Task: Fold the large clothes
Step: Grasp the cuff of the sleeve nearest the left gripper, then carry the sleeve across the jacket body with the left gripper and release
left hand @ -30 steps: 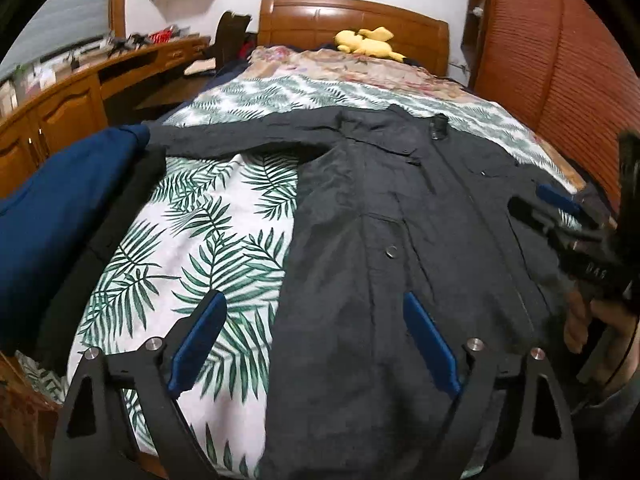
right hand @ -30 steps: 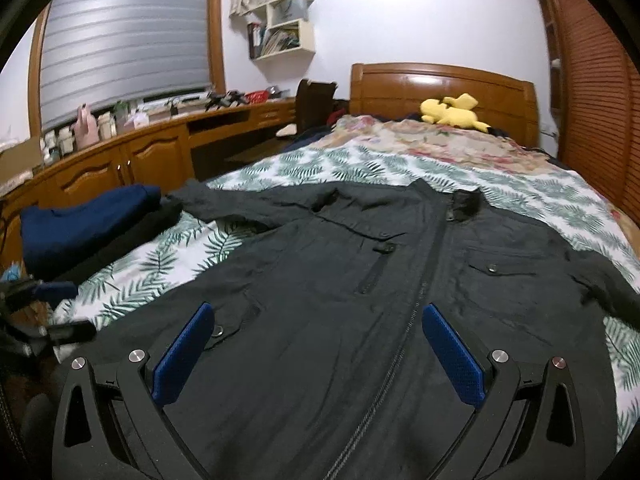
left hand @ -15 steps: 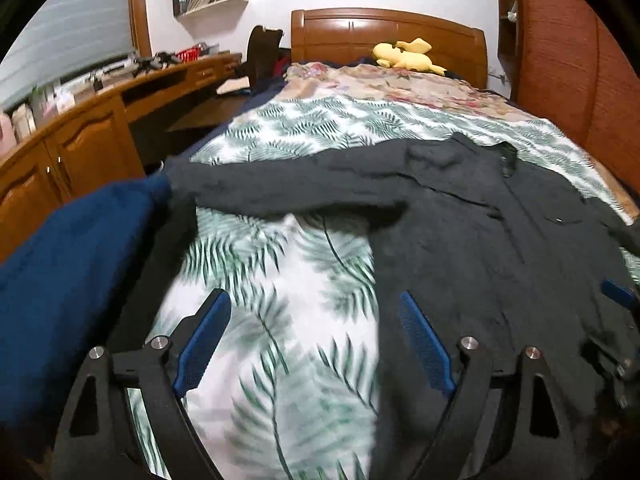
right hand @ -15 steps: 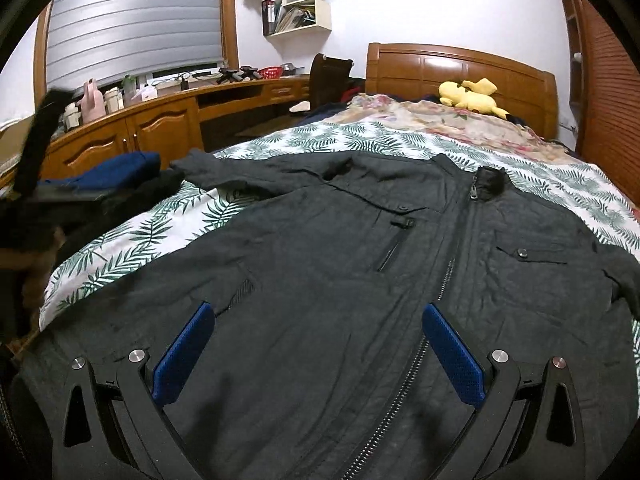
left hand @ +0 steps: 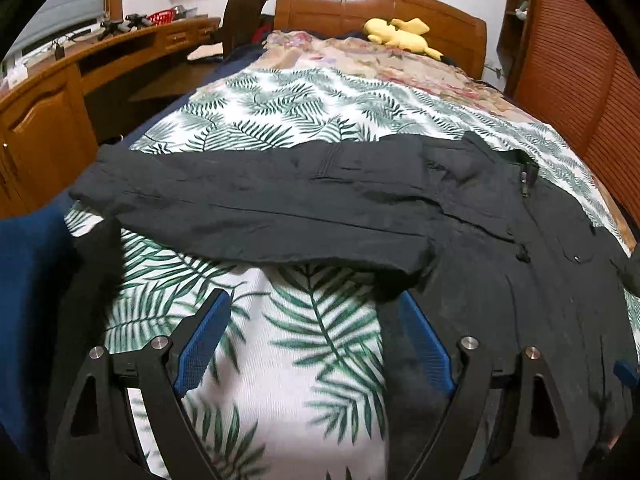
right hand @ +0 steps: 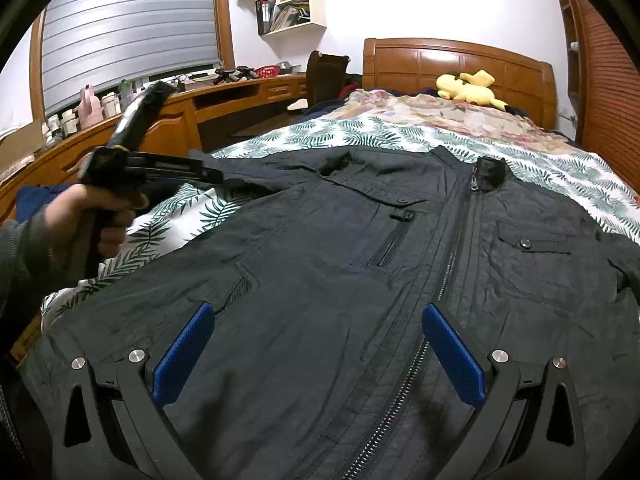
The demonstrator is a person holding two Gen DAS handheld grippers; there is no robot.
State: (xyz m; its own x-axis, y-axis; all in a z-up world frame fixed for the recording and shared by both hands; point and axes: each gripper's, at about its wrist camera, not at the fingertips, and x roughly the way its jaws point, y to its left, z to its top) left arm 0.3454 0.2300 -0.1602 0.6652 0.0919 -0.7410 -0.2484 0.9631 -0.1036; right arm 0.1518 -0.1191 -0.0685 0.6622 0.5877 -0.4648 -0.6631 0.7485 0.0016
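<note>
A large dark grey zip jacket [right hand: 400, 248] lies spread face up on the bed. Its left sleeve [left hand: 256, 208] stretches sideways across the leaf-print bedcover [left hand: 304, 128]. My left gripper [left hand: 316, 312] is open and empty, above the bedcover just below that sleeve. In the right wrist view the left gripper [right hand: 218, 176] reaches in from the left, near the sleeve. My right gripper [right hand: 316, 332] is open and empty, low over the jacket's front beside the zip [right hand: 452, 256].
A dark blue garment [left hand: 24, 292] lies piled at the bed's left edge. A yellow plush toy [left hand: 400, 34] sits by the wooden headboard [right hand: 456, 62]. A wooden desk [right hand: 168, 116] runs along the left wall, and a louvred wardrobe [left hand: 580, 80] stands on the right.
My left gripper has moved left and forward, from over the jacket's hem to the bedcover below the sleeve. My right gripper has moved forward over the jacket front. Both have stayed open.
</note>
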